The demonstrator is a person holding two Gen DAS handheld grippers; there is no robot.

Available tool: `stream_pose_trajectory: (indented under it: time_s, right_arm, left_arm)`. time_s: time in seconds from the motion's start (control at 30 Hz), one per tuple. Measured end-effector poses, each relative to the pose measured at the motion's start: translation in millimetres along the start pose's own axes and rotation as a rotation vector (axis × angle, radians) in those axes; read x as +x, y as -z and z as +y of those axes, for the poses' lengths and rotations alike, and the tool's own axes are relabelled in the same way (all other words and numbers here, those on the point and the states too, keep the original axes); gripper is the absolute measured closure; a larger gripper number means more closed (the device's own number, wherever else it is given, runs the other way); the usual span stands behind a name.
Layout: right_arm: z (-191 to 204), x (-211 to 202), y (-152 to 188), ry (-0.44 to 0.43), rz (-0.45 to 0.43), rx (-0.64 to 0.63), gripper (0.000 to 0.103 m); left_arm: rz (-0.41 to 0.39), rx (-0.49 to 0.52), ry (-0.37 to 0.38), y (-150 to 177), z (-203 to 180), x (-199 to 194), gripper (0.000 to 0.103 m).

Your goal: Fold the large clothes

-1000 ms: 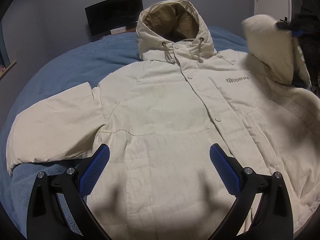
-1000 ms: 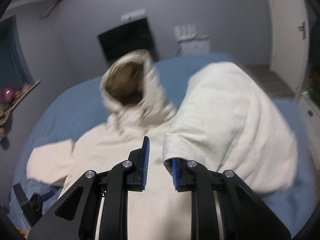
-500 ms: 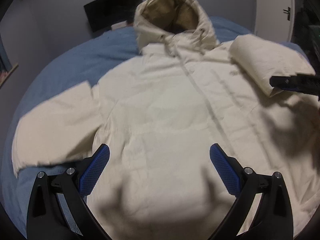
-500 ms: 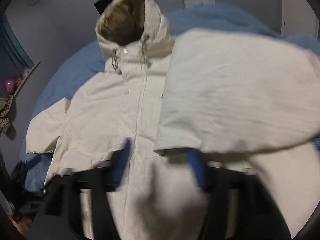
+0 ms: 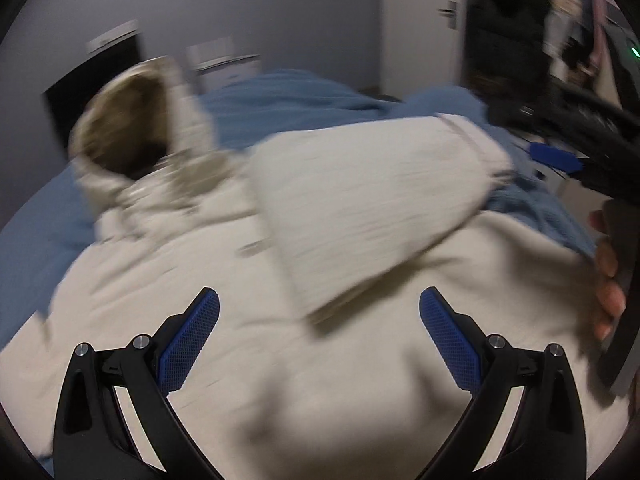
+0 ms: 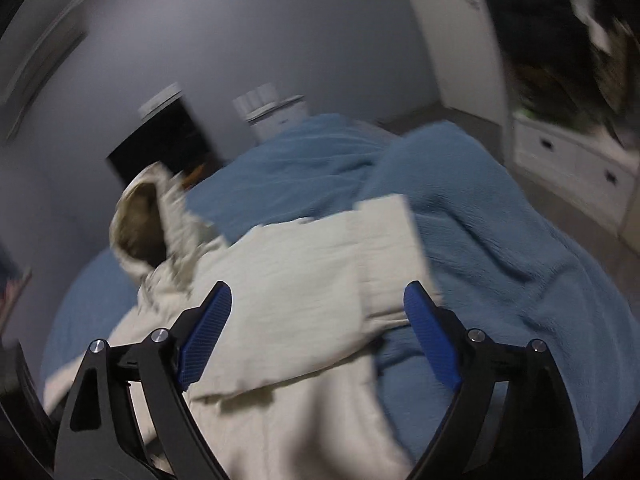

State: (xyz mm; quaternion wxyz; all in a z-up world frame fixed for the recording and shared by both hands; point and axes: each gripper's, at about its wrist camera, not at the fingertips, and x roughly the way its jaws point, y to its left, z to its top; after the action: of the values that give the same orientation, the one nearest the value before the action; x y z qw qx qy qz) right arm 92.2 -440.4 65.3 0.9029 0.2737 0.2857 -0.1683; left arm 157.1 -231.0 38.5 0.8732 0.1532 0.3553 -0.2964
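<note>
A cream hooded jacket [image 5: 248,280] lies front up on the blue bedspread [image 5: 288,100]. Its right sleeve [image 5: 360,200] is folded across the chest; it also shows in the right wrist view [image 6: 320,272]. The hood [image 5: 136,132] points to the far wall. My left gripper [image 5: 319,340] is open and empty above the lower chest. My right gripper [image 6: 318,340] is open and empty above the folded sleeve; it also shows at the right edge of the left wrist view [image 5: 556,158]. Both views are blurred by motion.
A dark screen [image 6: 160,140] and a white unit [image 6: 276,116] stand against the far wall. A white door [image 5: 420,20] and white drawers [image 6: 572,160] are on the right. The bedspread [image 6: 500,240] is bunched up to the right of the jacket.
My right gripper has laid the sleeve across the chest, opened and let it go. Both grippers have swung to the right. The left gripper stayed open.
</note>
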Motion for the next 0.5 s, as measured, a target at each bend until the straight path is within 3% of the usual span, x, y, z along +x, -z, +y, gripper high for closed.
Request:
stream_pose_trajectory:
  time_s: [0.1,0.23,0.3,0.37,0.4,0.43,0.47,0.5]
  right_arm:
    - [-19,5,-4,0.024,0.010,0.077,0.019]
    - [-35,1,-2,0.032,-0.021,0.161,0.019]
    - [-42,2,-3,0.032,-0.043,0.199,0.019]
    - [-46,3,-3,0.028,-0.056,0.217,0.019]
    - [-47,4,-2,0.026,-0.058,0.223,0.019]
    - [-50,5,-2,0.024,-0.060,0.229,0.019]
    - [-51,7,-1,0.023,-0.060,0.233,0.019]
    - [-52,8,-1,0.023,-0.060,0.234,0.019]
  left_arm:
    - [-0.019,0.059,0.030,-11,-31,19,0.006]
    - [-0.035,0.179,0.003,-21,-63,45,0.008]
    - [-0.024,0.205,-0.005,-27,-73,58,0.018]
    - [-0.002,0.211,-0.012,-32,-73,70,0.037]
    - [0.008,0.221,-0.016,-34,-74,76,0.039]
    - [0.016,0.234,-0.019,-32,-75,80,0.048]
    - [0.023,0.258,-0.021,-32,-77,84,0.072]
    - [0.024,0.268,-0.020,-31,-77,82,0.079]
